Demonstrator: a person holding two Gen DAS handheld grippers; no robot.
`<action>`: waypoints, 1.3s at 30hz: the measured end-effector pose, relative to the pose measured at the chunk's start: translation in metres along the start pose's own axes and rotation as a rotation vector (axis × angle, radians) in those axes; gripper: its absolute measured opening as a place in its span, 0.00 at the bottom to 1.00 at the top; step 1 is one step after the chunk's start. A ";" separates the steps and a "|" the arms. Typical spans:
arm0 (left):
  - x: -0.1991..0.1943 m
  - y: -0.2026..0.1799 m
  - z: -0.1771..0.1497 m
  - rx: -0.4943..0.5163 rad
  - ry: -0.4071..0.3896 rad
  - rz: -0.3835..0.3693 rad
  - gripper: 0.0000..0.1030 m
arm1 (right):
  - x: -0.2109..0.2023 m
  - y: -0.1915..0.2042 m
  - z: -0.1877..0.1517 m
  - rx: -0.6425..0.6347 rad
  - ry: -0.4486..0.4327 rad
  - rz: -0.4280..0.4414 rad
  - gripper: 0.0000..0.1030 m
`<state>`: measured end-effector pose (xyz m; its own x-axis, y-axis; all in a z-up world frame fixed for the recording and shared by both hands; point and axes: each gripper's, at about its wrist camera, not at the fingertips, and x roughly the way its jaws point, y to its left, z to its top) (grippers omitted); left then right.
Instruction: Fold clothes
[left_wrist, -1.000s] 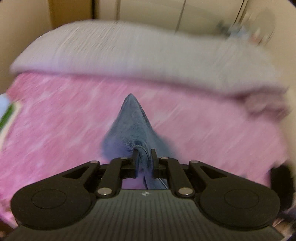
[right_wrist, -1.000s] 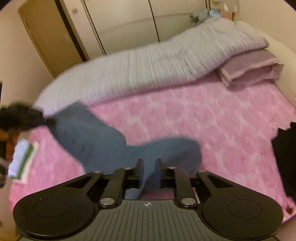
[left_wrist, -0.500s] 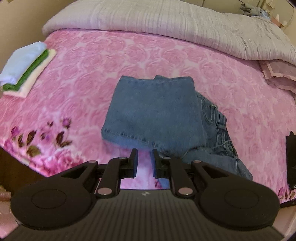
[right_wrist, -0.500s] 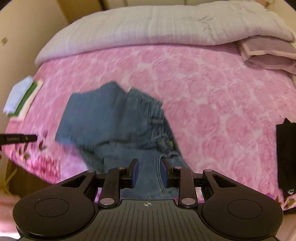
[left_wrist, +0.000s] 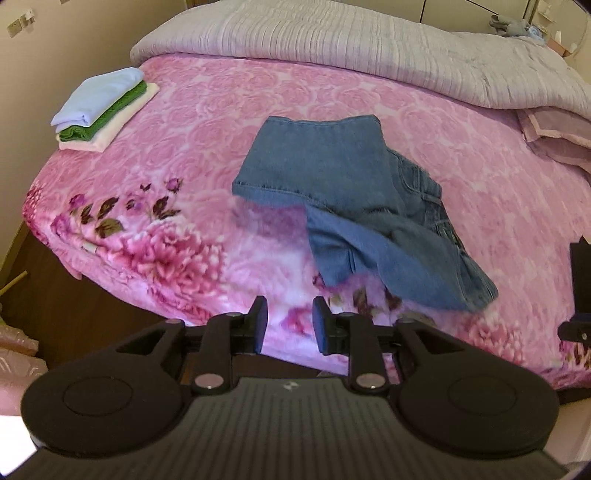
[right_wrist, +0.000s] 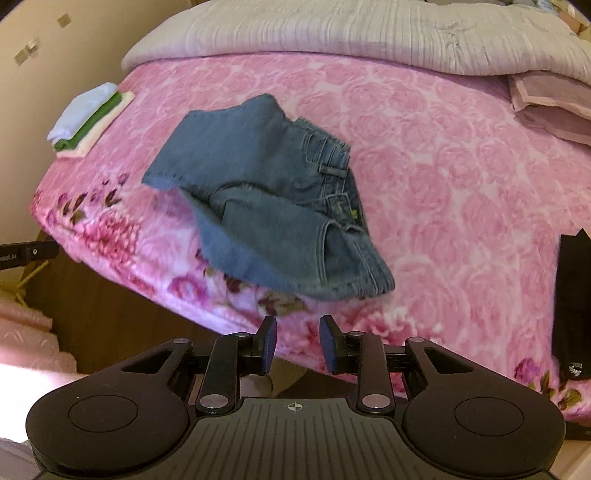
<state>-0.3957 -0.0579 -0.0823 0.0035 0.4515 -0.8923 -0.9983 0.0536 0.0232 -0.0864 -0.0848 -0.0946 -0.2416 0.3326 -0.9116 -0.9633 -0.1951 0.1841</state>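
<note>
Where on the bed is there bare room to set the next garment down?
Free: pink blanket between jeans and black garment; also between jeans and folded stack. Crowded: far side under grey quilt.

Wide bare pink blanket (left_wrist: 258, 96) lies open between the jeans (left_wrist: 332, 173) and the folded stack (left_wrist: 103, 107) at the left corner. Behind, the grey quilt (left_wrist: 351, 44) walls off the far side; a black garment (right_wrist: 574, 295) blocks the right edge.

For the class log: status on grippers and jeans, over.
Left gripper jaws opening, empty; right gripper open, empty. Jeans half-folded on blanket. Nothing in the way.
</note>
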 end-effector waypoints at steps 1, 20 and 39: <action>-0.005 -0.003 -0.005 0.005 -0.004 0.003 0.22 | -0.001 0.000 -0.005 -0.005 0.001 0.004 0.29; -0.017 -0.015 -0.021 0.052 -0.027 -0.027 0.26 | -0.005 -0.001 -0.016 0.007 -0.017 0.002 0.29; 0.052 0.074 0.075 0.127 0.030 -0.080 0.26 | 0.029 0.028 0.042 0.219 -0.014 -0.111 0.29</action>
<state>-0.4652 0.0365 -0.0936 0.0796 0.4147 -0.9065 -0.9795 0.2015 0.0061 -0.1254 -0.0420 -0.1000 -0.1328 0.3541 -0.9257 -0.9860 0.0474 0.1596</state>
